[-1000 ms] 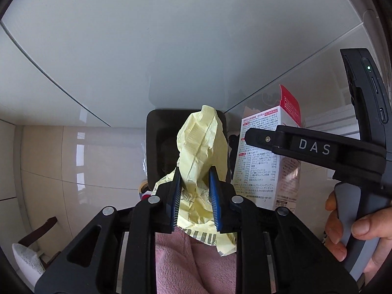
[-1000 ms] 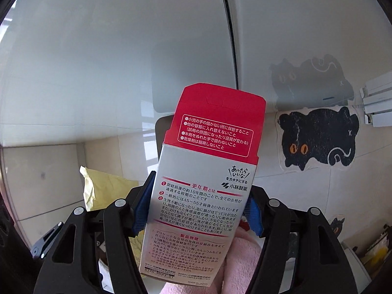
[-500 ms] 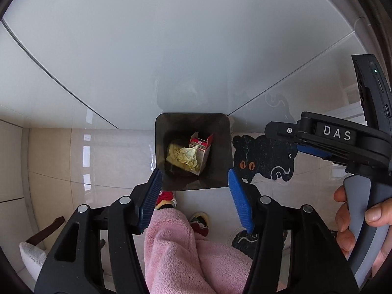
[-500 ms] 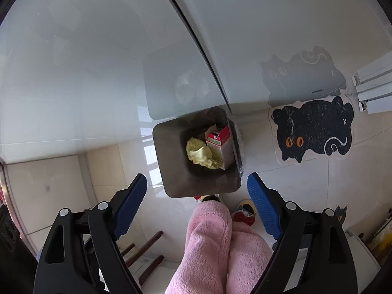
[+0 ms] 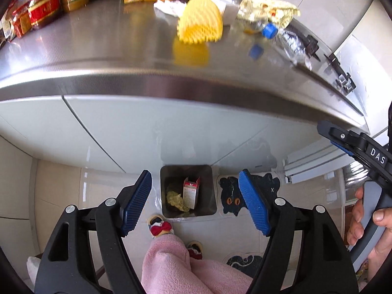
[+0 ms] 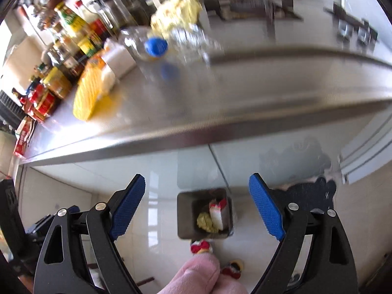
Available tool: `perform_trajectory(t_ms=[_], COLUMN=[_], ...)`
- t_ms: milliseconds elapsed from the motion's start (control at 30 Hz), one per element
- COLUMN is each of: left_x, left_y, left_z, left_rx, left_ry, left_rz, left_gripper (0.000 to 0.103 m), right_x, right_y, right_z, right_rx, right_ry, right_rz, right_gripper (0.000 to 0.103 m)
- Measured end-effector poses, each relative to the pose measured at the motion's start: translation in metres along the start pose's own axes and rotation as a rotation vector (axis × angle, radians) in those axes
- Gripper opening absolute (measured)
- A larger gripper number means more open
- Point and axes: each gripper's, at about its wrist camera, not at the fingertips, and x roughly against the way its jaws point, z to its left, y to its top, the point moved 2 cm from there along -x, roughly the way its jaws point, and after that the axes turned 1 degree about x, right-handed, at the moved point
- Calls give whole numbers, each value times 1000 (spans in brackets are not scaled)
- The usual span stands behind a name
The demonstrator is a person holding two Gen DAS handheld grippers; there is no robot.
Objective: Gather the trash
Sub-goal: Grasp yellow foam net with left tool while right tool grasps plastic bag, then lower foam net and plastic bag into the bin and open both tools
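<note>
A dark bin stands on the floor below the counter. It holds a crumpled yellow wrapper and a red-and-white box. My left gripper is open and empty above the bin. My right gripper is open and empty too. On the steel counter lie a yellow foam net, a clear bottle with a blue cap, a crumpled yellow wrapper and white paper.
Jars and sauce bottles line the counter's far left. A black cat mat lies on the floor right of the bin. My pink-trousered legs and slippers are below. The right gripper's body shows at right.
Both grippers let go of the yellow wrapper and the box, which now lie in the bin. Both have since risen, bringing the counter top into view.
</note>
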Motion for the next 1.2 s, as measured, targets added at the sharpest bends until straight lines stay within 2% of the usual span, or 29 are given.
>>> perform_trajectory(t_ms=[67,233,400,633,700,733,767,800,833,900,967,1133,1167,1200], left_x=[14,27,15,-22,-31,-31,-33,-35,-35,-34,-31,-19,-16,-13], left_y=[21,71,115,143,145,145,147,148,148,148,147,141,139,136], left_z=[1,5,1,5,4,4,3,2,2,3,3,5,5,5], left_rx=[0,5,-6,15,8,-2,-11,-14,-15,-15,-18,-10,-9,-11], left_ry=[-6,-34,-67,-78,-86,-88,-92,-97,-100,-92,-84,-87,-86,-87], left_rz=[-46,-128,-129,-78,-60,-72,-65,-61,-55,-59,-70,-91,-94,-98], left_gripper=[69,69,69,68,57,54,42,34,31,16,9,8,8,7], right_x=[8,-7,-34,-64,-71,-74,-76,-76,-76,-76,-73,-55,-50,-45], right_y=[22,69,92,101,102,102,103,103,103,103,100,94,93,91], right_z=[-2,-17,-17,-20,-21,-22,-21,-19,-17,-14,-12,-5,-4,-3], right_rx=[36,2,-3,-25,-33,-37,-32,-19,-6,5,16,31,35,38], right_ry=[-29,-63,-114,-133,-122,-116,-123,-126,-127,-116,-121,-98,-97,-95], right_rz=[-74,-133,-92,-63,-50,-36,-38,-34,-32,-25,-36,-61,-70,-78], right_gripper=[87,83,77,77,70,61,53,50,42,37,33,21,15,14])
